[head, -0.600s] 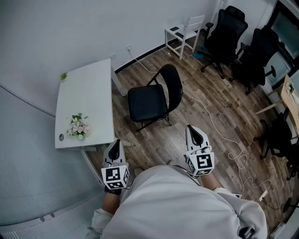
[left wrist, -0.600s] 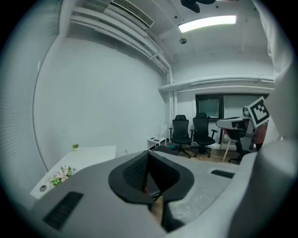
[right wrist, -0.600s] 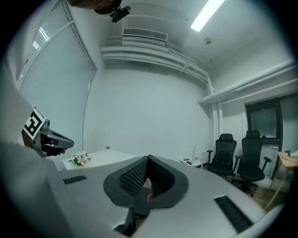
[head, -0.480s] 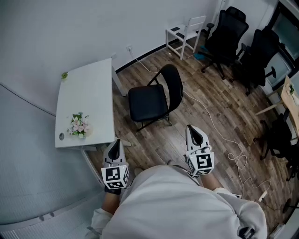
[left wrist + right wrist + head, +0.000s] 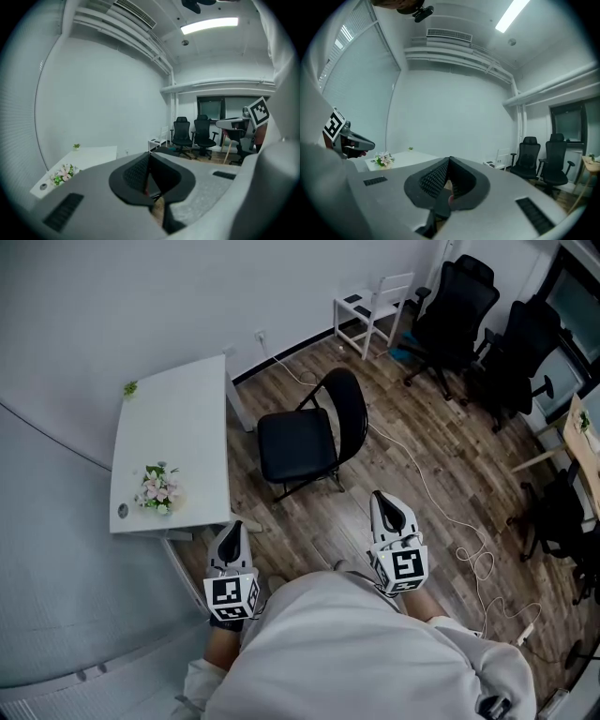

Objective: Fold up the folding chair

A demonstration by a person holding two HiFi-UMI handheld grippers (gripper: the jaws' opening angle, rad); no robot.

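A black folding chair (image 5: 309, 442) stands unfolded on the wood floor, seat toward the white table and backrest on the right. My left gripper (image 5: 231, 538) is held low in front of me, well short of the chair and near the table's corner. It is shut with nothing in it. Further right, my right gripper (image 5: 390, 511) is also shut and empty, a good step back from the chair's front legs. In the left gripper view the jaws (image 5: 150, 164) meet, and the chair (image 5: 161, 151) shows just past them. The right gripper (image 5: 449, 169) points level at the room.
A white table (image 5: 169, 442) with a small bunch of flowers (image 5: 157, 491) stands left of the chair. Black office chairs (image 5: 455, 310) and a white chair (image 5: 370, 306) line the far right. A white cable (image 5: 450, 517) trails over the floor right of the chair.
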